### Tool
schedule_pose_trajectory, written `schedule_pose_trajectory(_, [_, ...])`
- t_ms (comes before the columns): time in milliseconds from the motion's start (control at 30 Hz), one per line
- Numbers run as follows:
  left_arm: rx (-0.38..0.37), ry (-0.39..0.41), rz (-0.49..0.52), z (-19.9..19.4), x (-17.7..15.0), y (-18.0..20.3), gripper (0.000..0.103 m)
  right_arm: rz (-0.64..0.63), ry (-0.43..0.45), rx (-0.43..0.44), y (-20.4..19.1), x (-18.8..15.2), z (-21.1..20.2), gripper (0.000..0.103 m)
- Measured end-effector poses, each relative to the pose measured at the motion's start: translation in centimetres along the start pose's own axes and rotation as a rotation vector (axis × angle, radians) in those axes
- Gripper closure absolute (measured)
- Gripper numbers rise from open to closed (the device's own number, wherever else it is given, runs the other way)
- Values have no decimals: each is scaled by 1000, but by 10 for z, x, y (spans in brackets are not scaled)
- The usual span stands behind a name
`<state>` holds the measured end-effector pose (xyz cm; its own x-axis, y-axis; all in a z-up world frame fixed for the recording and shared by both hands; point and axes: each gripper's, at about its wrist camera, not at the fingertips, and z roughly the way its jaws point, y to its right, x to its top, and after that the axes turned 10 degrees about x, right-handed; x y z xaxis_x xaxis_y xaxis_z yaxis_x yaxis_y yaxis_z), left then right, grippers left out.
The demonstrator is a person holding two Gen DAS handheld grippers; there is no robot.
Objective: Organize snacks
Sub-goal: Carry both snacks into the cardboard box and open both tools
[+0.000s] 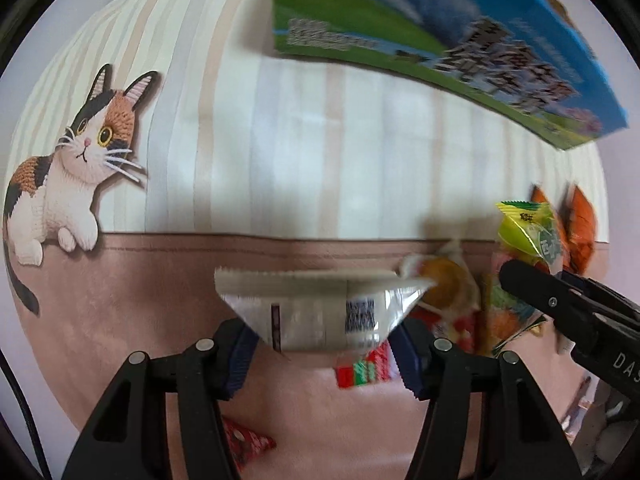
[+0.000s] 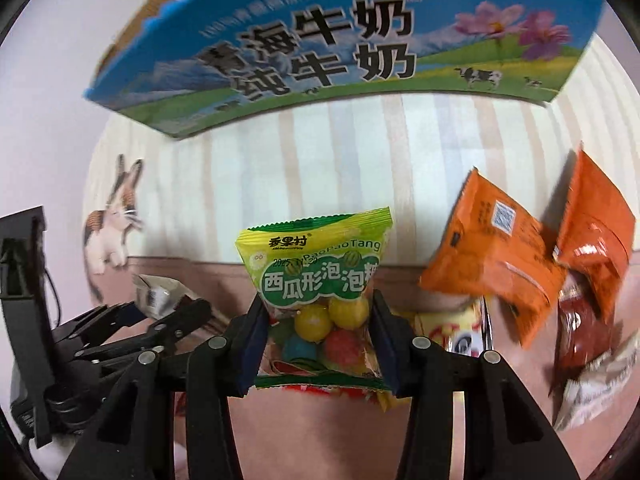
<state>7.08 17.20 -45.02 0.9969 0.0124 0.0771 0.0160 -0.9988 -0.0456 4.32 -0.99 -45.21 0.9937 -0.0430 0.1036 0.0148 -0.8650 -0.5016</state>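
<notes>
1. Left wrist view: the left gripper is closed onto a clear-and-white snack packet, its blue pads pressing the packet's two sides. The packet hangs above the tabletop, on the near side of the milk carton box and well apart from it.
2. The packet's crimped top seam runs crosswise, parallel to the line between the jaws, and points away from the camera toward the box; its long axis is hard to tell. It looks light, thin and crinkly, probably slippery film, so a hold across the body below the seam seems safest.
3. To the right, nearer the box's right end, the right gripper shows with a green-yellow packet.
4. Right wrist view: the right gripper is nearly closed, pinching a bubble gum packet across its lower half. The packet sits in front of the milk carton box, below its printed face, clear of the tabletop.
5. The gum packet stands with its serrated top edge toward the box, long axis running from gripper to box. It is a soft pouch with hard round balls inside, light; squeezing between the balls may let it shift, so a grip on the flat film edges looks steadier.
6. Right of it, farther from the box, lie orange packets among other snacks.
</notes>
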Motion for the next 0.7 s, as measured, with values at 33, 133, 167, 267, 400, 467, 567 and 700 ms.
schedule_pose_trajectory(33, [-11, 0, 0, -3, -1, 0, 47, -1, 8, 15, -2, -2, -9, 53])
schedule_pose_trajectory(133, [-51, 11, 4, -17, -2, 0, 47, 5, 32, 53, -3, -6, -32, 53])
schedule_pose_trajectory(167, [-64, 22, 5, -24, -1, -1, 47, 5, 42, 62, -6, -6, -39, 53])
schedule_pose_trajectory(267, [-83, 73, 19, -56, -5, 7, 48, -3, 84, 88, -9, -5, -69, 53])
schedule_pose_trajectory(400, [-115, 177, 30, -106, 2, 19, 48, -18, 141, 115, -12, 3, -110, 53])
schedule_pose_trajectory(467, [-143, 229, 32, -135, 6, 23, 48, -25, 180, 127, -14, 11, -132, 53])
schedule_pose_trajectory(567, [-182, 308, 39, -177, 23, 19, 48, -29, 237, 154, -19, 23, -160, 53])
schedule_pose_trajectory(700, [-208, 358, 62, -215, 57, 26, 47, -47, 324, 160, -25, 49, -194, 53])
